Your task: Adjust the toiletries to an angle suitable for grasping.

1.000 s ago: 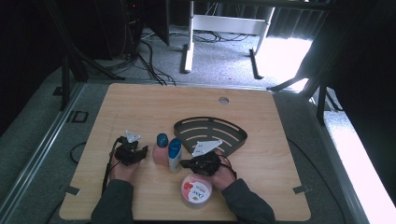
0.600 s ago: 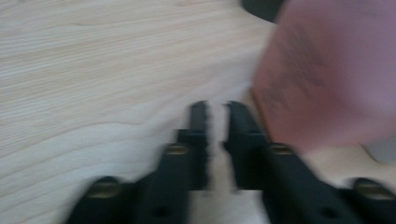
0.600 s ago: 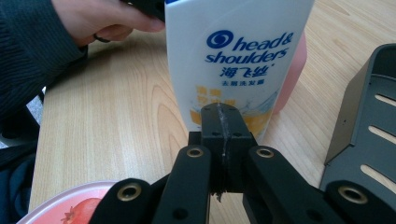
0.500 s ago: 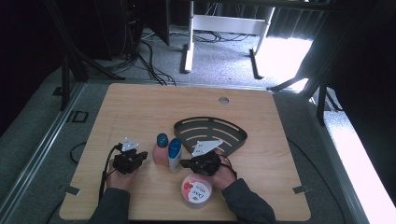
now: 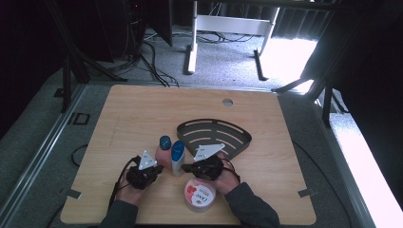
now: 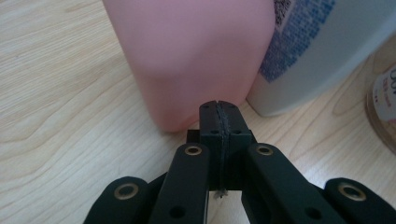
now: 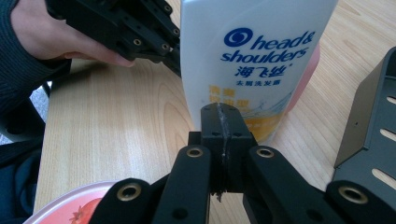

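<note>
Wooden table (image 5: 142, 114): pink bottle (image 6: 187, 56) and shampoo bottle (image 7: 252, 60) upright, touching; your left gripper (image 6: 218, 112) and right gripper (image 7: 222, 116) fingers pressed together, empty.

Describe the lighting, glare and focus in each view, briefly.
High view: sunlight burns out the floor beyond the table, and the surroundings are dark. Left gripper view: the pink bottle is blurred by closeness, while the shut left gripper looks sharper. Right gripper view: the white shampoo bottle has a readable label under even light.
</note>
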Demonstrator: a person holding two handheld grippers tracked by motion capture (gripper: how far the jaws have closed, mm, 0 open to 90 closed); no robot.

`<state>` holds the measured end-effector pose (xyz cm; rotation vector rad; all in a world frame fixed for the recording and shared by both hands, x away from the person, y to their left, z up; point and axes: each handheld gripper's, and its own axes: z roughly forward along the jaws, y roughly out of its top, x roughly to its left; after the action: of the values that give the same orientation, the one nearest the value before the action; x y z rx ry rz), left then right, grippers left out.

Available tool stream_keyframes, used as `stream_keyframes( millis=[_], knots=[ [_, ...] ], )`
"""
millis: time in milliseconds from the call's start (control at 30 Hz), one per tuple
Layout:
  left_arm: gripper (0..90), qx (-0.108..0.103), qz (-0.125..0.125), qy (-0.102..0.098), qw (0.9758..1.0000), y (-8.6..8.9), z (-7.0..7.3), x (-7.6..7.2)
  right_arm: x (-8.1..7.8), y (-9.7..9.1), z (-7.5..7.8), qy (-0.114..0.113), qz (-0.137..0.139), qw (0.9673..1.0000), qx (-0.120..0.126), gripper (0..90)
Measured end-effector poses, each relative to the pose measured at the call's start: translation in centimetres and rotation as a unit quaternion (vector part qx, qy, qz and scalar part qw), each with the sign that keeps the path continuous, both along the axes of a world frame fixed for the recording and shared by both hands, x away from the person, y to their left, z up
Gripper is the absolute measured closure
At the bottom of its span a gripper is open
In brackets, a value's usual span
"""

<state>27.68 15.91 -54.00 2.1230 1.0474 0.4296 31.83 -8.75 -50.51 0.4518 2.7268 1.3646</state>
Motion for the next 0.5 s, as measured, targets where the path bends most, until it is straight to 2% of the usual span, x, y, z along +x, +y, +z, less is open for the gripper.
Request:
stream_keyframes(
  millis=[67, 167, 367, 500],
  knots=[
    [89.6, 0.011, -0.001, 0.002, 0.9999, -0.1, -0.1, 0.2, 0.0, 0.0, 0.1, 0.0, 0.001, 1.0, -0.003, 90.0],
    [89.6, 0.007, -0.003, 0.008, 0.9999, 0.0, -0.2, 0.6, 0.0, 0.1, 0.3, -0.002, 0.005, 1.0, -0.004, 89.9],
    [89.3, 0.018, -0.007, 0.01, 0.9998, -0.1, 0.0, 1.3, 0.0, 0.7, 0.4, -0.011, 0.014, 0.9997, -0.019, 89.9],
    [88.2, 0.02, -0.007, 0.011, 0.9997, 0.0, 0.1, 1.9, 0.4, 1.1, 0.5, -0.008, 0.015, 0.9996, -0.021, 89.9]
  ],
)
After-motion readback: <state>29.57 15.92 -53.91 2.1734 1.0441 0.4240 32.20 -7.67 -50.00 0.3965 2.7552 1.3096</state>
